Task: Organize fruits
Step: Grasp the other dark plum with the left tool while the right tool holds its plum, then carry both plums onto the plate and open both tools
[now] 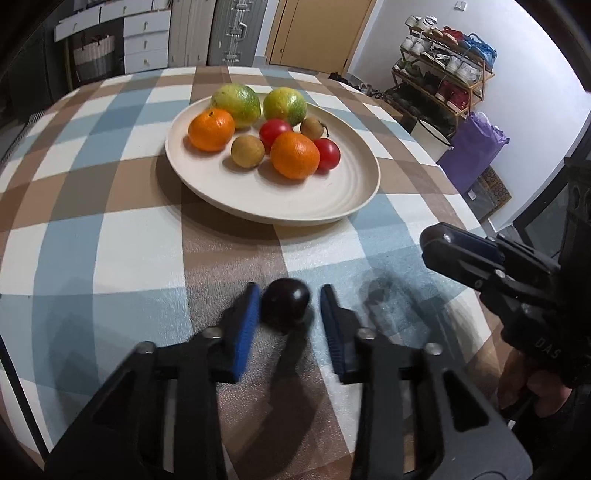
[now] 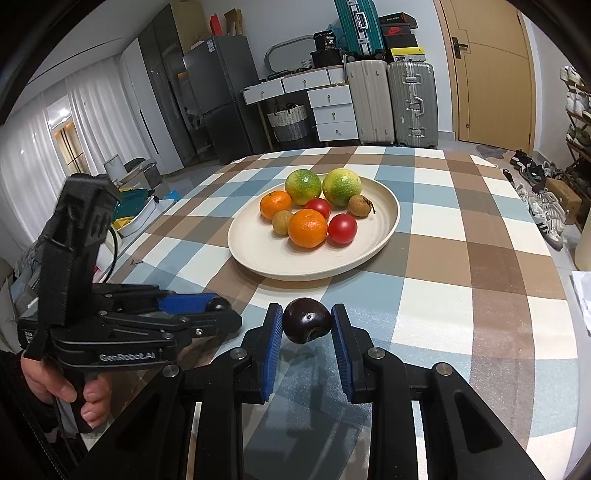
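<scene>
A checked tablecloth [image 2: 461, 236] in blue, brown and white covers the table. Behind it, two hard-shell suitcases [image 2: 391, 103] stand side by side against the wall, with a teal one [image 2: 356, 26] stacked above them. Left of them are white drawers [image 2: 332, 110], a woven basket [image 2: 290, 122] and a grey fridge [image 2: 221, 96]. A wooden door [image 2: 491, 70] is on the right, near a shoe rack [image 1: 443, 70] full of shoes and a purple bag [image 1: 469, 147].
</scene>
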`<state>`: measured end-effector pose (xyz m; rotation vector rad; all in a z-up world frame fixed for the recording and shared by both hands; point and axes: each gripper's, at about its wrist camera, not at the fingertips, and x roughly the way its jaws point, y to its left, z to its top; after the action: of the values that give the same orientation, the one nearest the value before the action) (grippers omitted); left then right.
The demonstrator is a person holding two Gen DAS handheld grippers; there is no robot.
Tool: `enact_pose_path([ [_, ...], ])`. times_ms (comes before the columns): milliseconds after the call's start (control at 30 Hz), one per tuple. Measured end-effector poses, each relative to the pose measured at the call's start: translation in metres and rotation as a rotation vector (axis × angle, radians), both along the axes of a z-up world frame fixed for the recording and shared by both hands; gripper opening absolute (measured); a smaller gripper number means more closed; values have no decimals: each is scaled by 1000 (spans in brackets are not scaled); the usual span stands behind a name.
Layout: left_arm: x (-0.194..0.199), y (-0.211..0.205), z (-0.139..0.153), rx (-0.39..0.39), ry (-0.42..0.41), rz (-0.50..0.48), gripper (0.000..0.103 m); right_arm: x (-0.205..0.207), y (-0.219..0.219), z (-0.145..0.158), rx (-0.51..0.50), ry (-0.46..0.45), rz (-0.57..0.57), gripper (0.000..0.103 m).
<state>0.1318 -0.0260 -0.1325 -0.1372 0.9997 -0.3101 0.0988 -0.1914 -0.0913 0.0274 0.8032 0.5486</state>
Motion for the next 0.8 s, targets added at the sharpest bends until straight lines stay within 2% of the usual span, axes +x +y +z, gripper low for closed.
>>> enact_pose_path([
  [433,10,-1,34,-34,-74,-18,23,15,3,14,39,-19,12,27],
  [800,52,11,46,-51,-78,7,23,55,14,19,98,13,19,27],
])
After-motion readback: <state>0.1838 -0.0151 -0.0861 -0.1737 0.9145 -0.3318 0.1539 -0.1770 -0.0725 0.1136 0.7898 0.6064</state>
